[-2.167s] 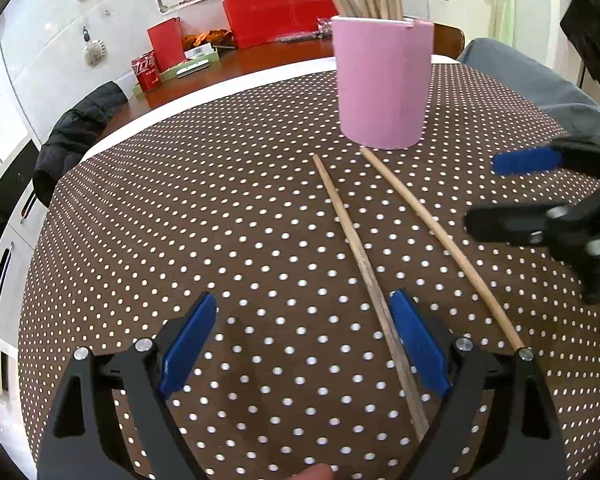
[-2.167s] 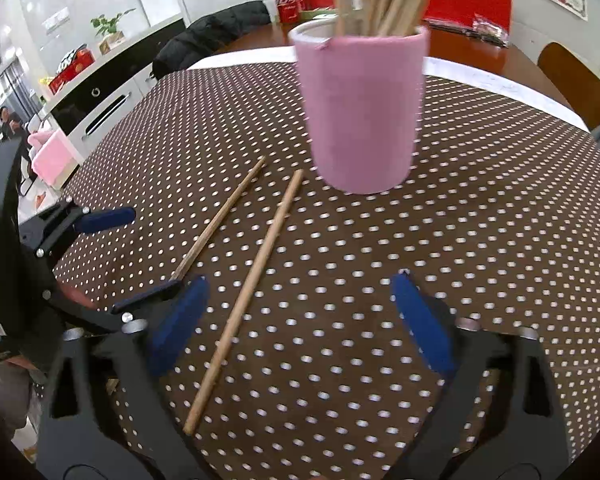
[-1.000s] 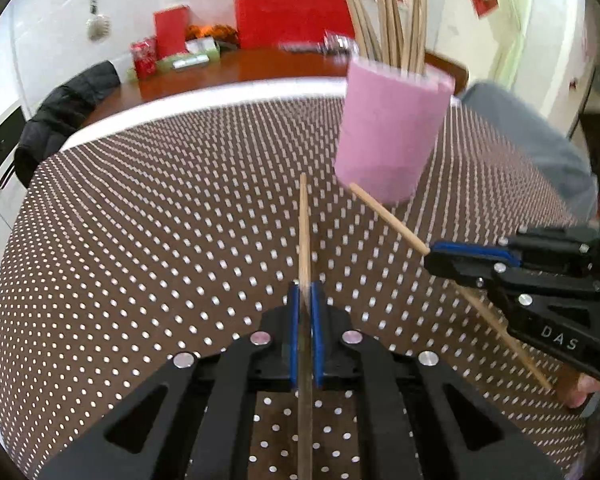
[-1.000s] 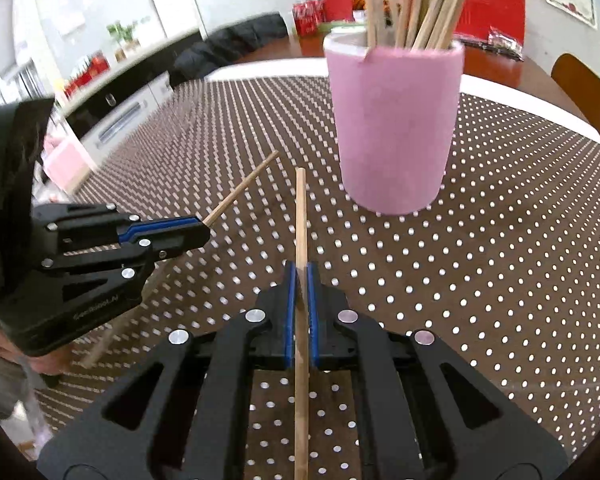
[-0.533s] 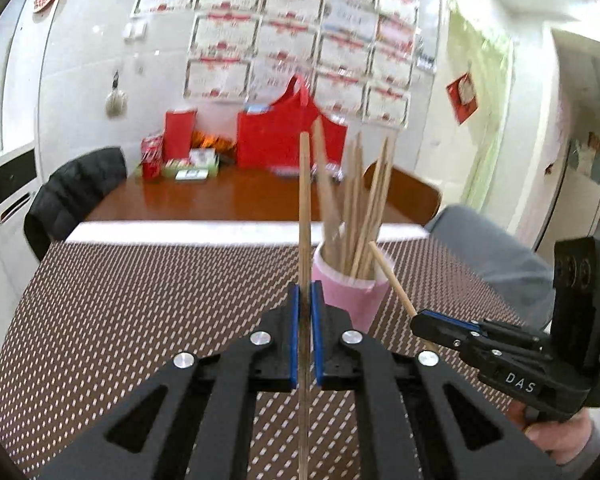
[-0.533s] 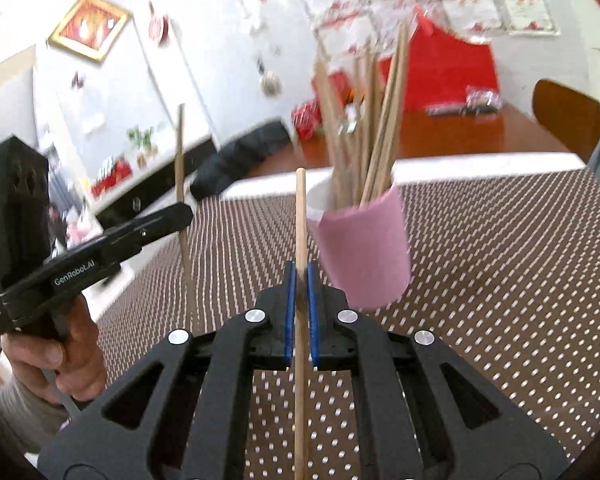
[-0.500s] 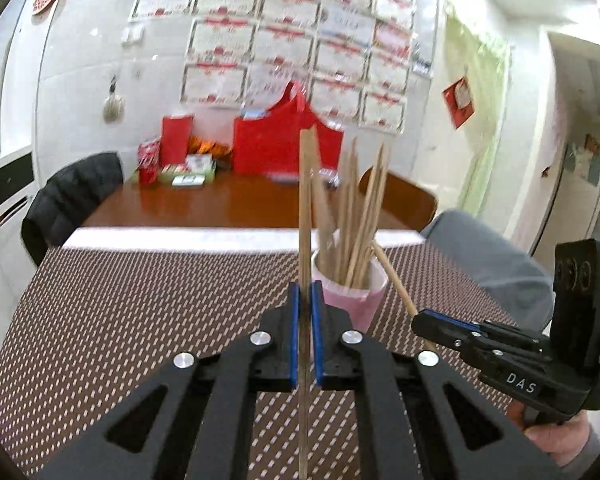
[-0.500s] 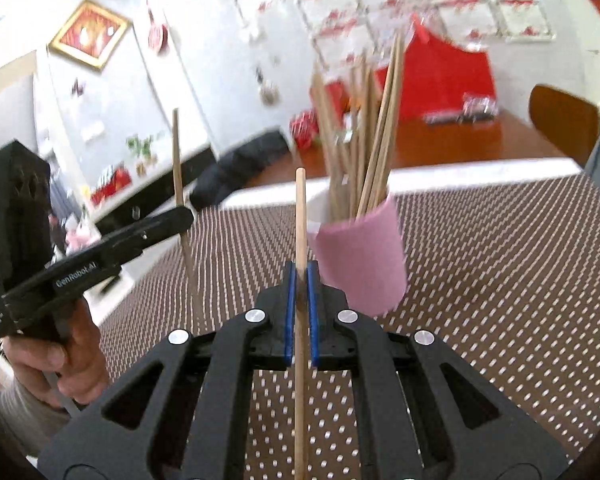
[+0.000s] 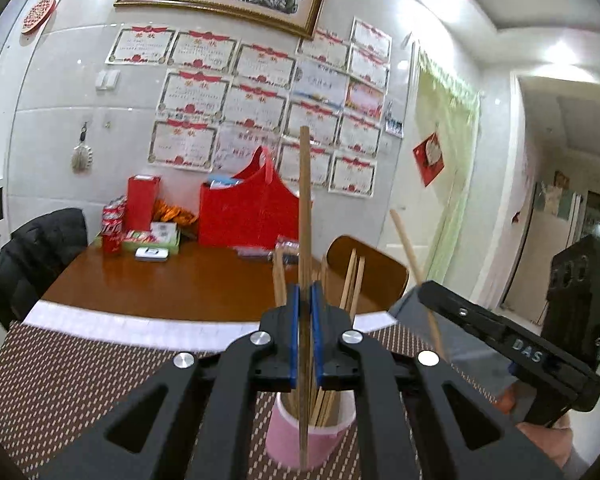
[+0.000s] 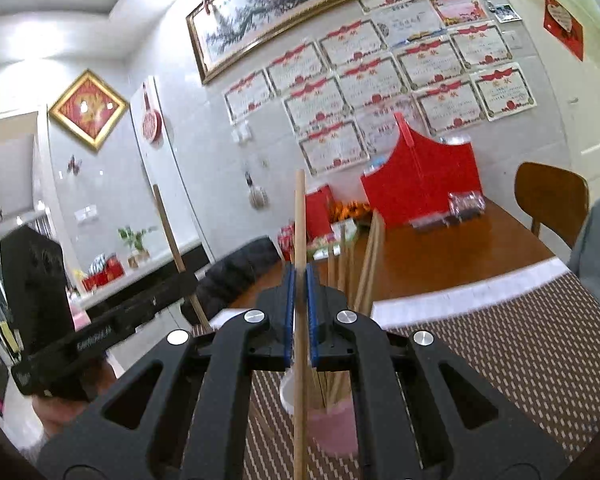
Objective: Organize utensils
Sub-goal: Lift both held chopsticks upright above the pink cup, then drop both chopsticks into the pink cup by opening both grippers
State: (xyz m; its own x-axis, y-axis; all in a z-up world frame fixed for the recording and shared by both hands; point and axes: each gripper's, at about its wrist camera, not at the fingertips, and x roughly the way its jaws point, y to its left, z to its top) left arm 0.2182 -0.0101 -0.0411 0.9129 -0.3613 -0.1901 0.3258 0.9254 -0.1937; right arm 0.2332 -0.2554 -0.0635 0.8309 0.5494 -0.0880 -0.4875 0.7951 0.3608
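My left gripper (image 9: 305, 332) is shut on a wooden chopstick (image 9: 304, 208) that stands upright between its blue pads, high over the pink cup (image 9: 300, 446). The cup holds several chopsticks (image 9: 352, 276) and sits just below and beyond the fingers. My right gripper (image 10: 299, 316) is likewise shut on an upright chopstick (image 10: 299, 224), above the same pink cup (image 10: 336, 428). In the left wrist view the right gripper (image 9: 424, 290) shows at the right with its chopstick (image 9: 406, 240) tilted. In the right wrist view the left gripper (image 10: 192, 278) and its stick (image 10: 168, 228) show at the left.
The brown dotted tablecloth (image 9: 60, 376) covers the near table. Behind it a wooden table (image 9: 172, 280) carries a red bag (image 9: 252, 208), red boxes and cans. A black jacket (image 9: 32, 248) hangs at the left and a wooden chair (image 10: 552, 200) stands at the right.
Both grippers have risen from the tablecloth with their chopsticks and tipped up from pointing down to about level. The pink cup has dropped from mid-frame to below the fingers.
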